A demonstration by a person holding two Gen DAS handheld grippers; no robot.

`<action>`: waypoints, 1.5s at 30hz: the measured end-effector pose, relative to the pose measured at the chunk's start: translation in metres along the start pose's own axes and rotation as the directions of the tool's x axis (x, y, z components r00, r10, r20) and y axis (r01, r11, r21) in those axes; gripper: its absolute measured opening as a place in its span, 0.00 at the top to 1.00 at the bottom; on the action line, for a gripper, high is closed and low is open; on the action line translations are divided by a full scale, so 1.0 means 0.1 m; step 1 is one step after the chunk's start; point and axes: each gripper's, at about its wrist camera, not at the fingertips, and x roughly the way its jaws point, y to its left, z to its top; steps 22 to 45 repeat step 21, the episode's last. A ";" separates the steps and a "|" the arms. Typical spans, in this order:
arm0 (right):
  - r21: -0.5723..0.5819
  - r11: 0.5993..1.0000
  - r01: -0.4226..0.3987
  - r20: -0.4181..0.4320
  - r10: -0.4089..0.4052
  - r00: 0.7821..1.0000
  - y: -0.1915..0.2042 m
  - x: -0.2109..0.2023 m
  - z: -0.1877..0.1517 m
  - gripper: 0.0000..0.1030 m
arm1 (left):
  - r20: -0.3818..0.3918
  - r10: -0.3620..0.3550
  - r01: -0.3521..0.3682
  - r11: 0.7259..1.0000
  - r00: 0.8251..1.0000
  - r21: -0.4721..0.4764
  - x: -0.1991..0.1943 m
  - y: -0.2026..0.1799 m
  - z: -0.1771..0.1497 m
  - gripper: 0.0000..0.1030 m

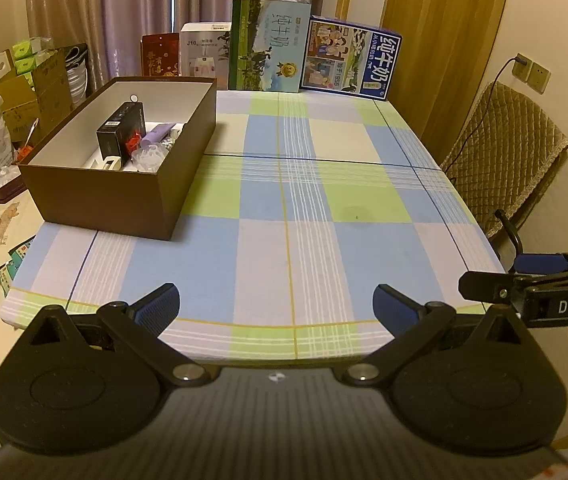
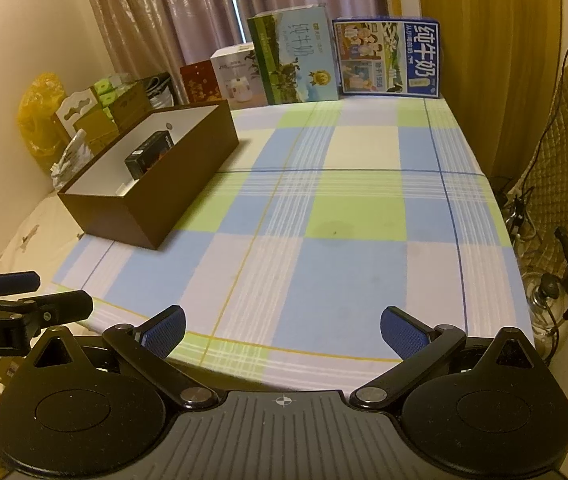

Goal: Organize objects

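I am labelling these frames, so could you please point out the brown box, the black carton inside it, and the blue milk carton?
brown box (image 1: 100,196), left wrist view, on its near outer wall.
black carton (image 1: 118,132), left wrist view, on its top face.
blue milk carton (image 2: 388,58), right wrist view, on its printed front.

brown box (image 1: 124,196) | open, table's left | holds black carton (image 1: 118,133) (upright), purple tube (image 1: 159,135)
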 end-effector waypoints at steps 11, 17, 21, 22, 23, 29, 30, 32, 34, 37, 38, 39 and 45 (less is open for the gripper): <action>-0.004 1.000 0.003 0.001 -0.003 1.000 0.02 -0.02 -0.02 0.02 | 0.001 -0.001 0.001 1.000 1.000 -0.007 0.00 0.00 0.00 0.01; -0.004 1.000 0.005 0.001 -0.005 1.000 0.02 -0.02 -0.01 0.02 | -0.002 0.001 -0.001 1.000 1.000 -0.010 0.01 0.00 0.00 0.01; -0.006 1.000 0.004 0.002 -0.004 1.000 0.01 -0.02 -0.01 0.02 | -0.003 0.006 -0.006 1.000 1.000 -0.012 0.01 0.00 0.01 0.01; -0.006 1.000 0.004 0.002 -0.004 1.000 0.01 -0.02 -0.01 0.02 | -0.003 0.006 -0.006 1.000 1.000 -0.012 0.01 0.00 0.01 0.01; -0.006 1.000 0.004 0.002 -0.004 1.000 0.01 -0.02 -0.01 0.02 | -0.003 0.006 -0.006 1.000 1.000 -0.012 0.01 0.00 0.01 0.01; -0.006 1.000 0.004 0.002 -0.004 1.000 0.01 -0.02 -0.01 0.02 | -0.003 0.006 -0.006 1.000 1.000 -0.012 0.01 0.00 0.01 0.01; -0.006 1.000 0.004 0.002 -0.004 1.000 0.01 -0.02 -0.01 0.02 | -0.003 0.006 -0.006 1.000 1.000 -0.012 0.01 0.00 0.01 0.01; -0.006 1.000 0.004 0.002 -0.004 1.000 0.01 -0.02 -0.01 0.02 | -0.003 0.006 -0.006 1.000 1.000 -0.012 0.01 0.00 0.01 0.01; -0.006 1.000 0.004 0.002 -0.004 1.000 0.01 -0.02 -0.01 0.02 | -0.003 0.006 -0.006 1.000 1.000 -0.012 0.01 0.00 0.01 0.01; -0.006 1.000 0.004 0.002 -0.004 1.000 0.01 -0.02 -0.01 0.02 | -0.003 0.006 -0.006 1.000 1.000 -0.012 0.01 0.00 0.01 0.01; -0.006 1.000 0.004 0.002 -0.004 1.000 0.01 -0.02 -0.01 0.02 | -0.003 0.006 -0.006 1.000 1.000 -0.012 0.01 0.00 0.01 0.01; -0.006 1.000 0.004 0.002 -0.004 1.000 0.01 -0.02 -0.01 0.02 | -0.003 0.006 -0.006 1.000 1.000 -0.012 0.01 0.00 0.01 0.01; -0.006 1.000 0.004 0.002 -0.004 1.000 0.01 -0.02 -0.01 0.02 | -0.003 0.006 -0.006 1.000 1.000 -0.012 0.01 0.00 0.01 0.01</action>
